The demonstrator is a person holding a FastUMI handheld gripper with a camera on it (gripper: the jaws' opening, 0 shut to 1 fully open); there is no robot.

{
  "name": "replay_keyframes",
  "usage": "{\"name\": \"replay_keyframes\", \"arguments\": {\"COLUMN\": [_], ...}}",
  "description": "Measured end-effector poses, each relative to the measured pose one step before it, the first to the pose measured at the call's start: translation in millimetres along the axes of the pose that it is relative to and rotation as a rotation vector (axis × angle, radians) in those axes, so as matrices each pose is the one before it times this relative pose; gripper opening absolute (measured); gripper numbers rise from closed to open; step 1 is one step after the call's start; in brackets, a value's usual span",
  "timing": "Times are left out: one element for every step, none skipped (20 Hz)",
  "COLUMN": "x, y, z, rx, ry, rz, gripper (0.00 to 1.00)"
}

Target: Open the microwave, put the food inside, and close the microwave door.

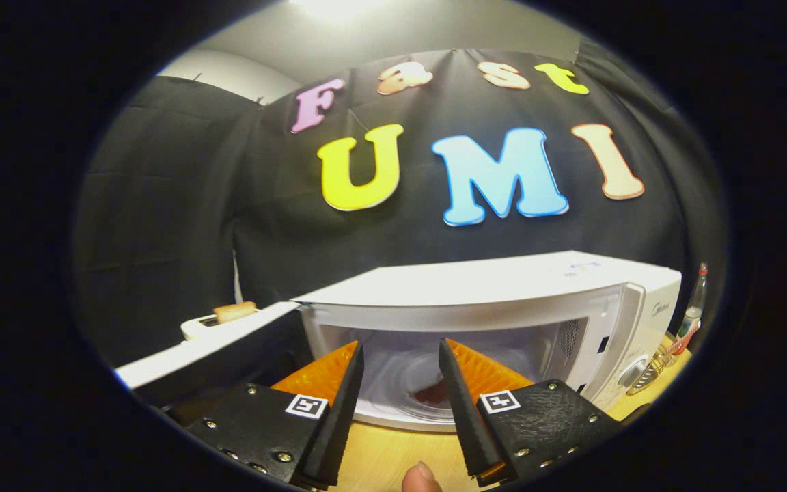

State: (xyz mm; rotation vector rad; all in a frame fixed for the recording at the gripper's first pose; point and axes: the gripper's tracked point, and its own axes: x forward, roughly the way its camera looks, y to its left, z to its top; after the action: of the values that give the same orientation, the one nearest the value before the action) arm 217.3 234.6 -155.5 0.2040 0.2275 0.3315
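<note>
1. Claw (400,355): fingers spread apart, with a clear gap between the tips. Nothing sits between them; neither finger presses on anything. The tips point at the mouth of the microwave.
2. Microwave (503,287): white, standing on the wooden counter (393,454), just ahead of the fingers. Its cavity is exposed and faces the claw.
3. Microwave door (209,352): swung open to the left of the cavity, its white top edge running out past the left finger. The dark inner face of the door is turned toward the cavity.
4. Food (431,393): a small dark reddish piece lying on the glass turntable (400,383) inside the cavity, seen in the gap between the fingers and closer to the right one. It is blurred; I cannot tell what kind of food it is.
5. Control panel (639,342): on the right of the microwave front, with a round knob low down.
6. Toaster (205,324): white, beyond the open door on the left, with a slice of toast (234,311) standing up out of its slot.
7. Right of the microwave: a wire whisk (650,374) lying on the counter near the control panel, and a clear bottle (694,301) standing upright behind it.
8. A fingertip (421,478) shows at the near edge, low between the two fingers of the claw, over the counter.
</note>
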Motion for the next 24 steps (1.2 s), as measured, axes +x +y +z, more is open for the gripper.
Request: {"name": "replay_keyframes", "arguments": {"x": [-14.08, -14.56, -12.55, -12.06, -12.97, -12.52, -12.60, -11.45, -9.46, -11.88, -9.37, -7.66, -4.46, -1.65, -0.56, 1.38, 2.37, 1.34, 3.73, 4.73, 3.76, 1.50, 1.61, 0.88], "y": [12.80, 10.49, 10.79, 12.25, 13.03, 14.93, 16.26, 17.49, 18.57, 21.58, 19.66, 17.71, 17.74, 14.91, 13.08, 13.50, 12.52, 9.05, 6.69, 6.63, 2.78, 2.51, 1.87, 4.39], "z": [9.95, 10.23, 8.59, 8.68, 8.65, 8.24, 7.22, 5.72, 5.28, 3.80, 5.85, 4.24, 2.45, -3.62, -8.35, -12.00, -10.57, -9.50, -8.13, -10.41, -11.12, -10.75, -8.03, -10.37], "rx": [-0.00867, -0.00786, -0.00281, 0.00408, 0.00858, 0.00925, 0.00656, 0.00098, -0.00951, -0.01751, -0.01683, -0.01301, -0.00142, 0.01099, 0.01207, -0.00106, -0.02183, -0.02749, -0.02221, -0.01604, -0.00620, 0.00325, 0.00974, 0.01670], "ry": [-0.01214, -0.01193, -0.00855, -0.00847, -0.00693, -0.00751, -0.00661, -0.00469, -0.00770, -0.01432, -0.02011, -0.02066, -0.01405, 0.00004, 0.02140, 0.04110, 0.03625, 0.02034, 0.00667, 0.01133, 0.01585, 0.01307, 0.00506, 0.00716], "rz": [0.02992, 0.02580, 0.02752, 0.03378, 0.03232, 0.03473, 0.03553, 0.03713, 0.03714, 0.03607, 0.03408, 0.03122, 0.03037, 0.02385, 0.02660, 0.02912, 0.03224, 0.01921, 0.01186, 0.01354, 0.00740, 0.00085, -0.00420, -0.00703], "gripper": [0.66, 0.66, 0.66, 0.66, 0.67, 0.67, 0.66, 0.66, 0.66, 0.66, 0.67, 0.66, 0.66, 0.66, 0.66, 0.66, 0.66, 0.66, 0.67, 0.67, 0.67, 0.66, 0.66, 0.66]}}
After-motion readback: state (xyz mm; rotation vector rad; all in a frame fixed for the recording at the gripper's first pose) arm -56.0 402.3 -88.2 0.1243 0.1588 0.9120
